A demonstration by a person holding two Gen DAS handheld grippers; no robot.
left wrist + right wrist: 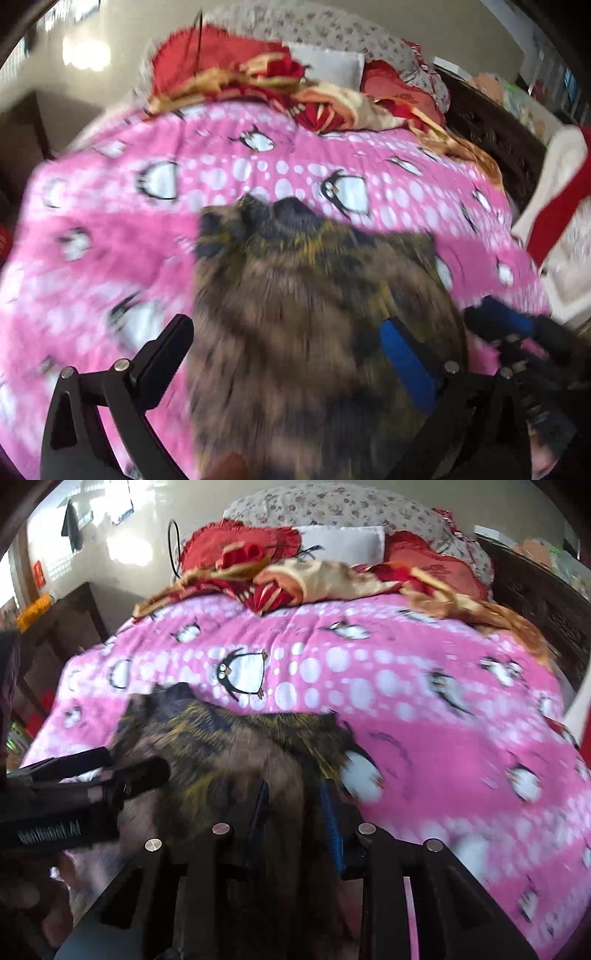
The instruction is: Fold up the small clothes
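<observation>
Left hand-held gripper (288, 354): jaws spread wide, released, over brown garment (295, 314); garment flat on pink bedspread (110, 240), blurred; right hand-held gripper (295, 812): jaws narrow, garment bunched between blue pads (332, 830), pressing or loose, cannot tell.

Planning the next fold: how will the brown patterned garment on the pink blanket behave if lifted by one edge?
Likely floppy: the brown garment lies draped and creased over the pink blanket. Probably light, and it would sag between grip points. The soft bedding may drag on it.
</observation>
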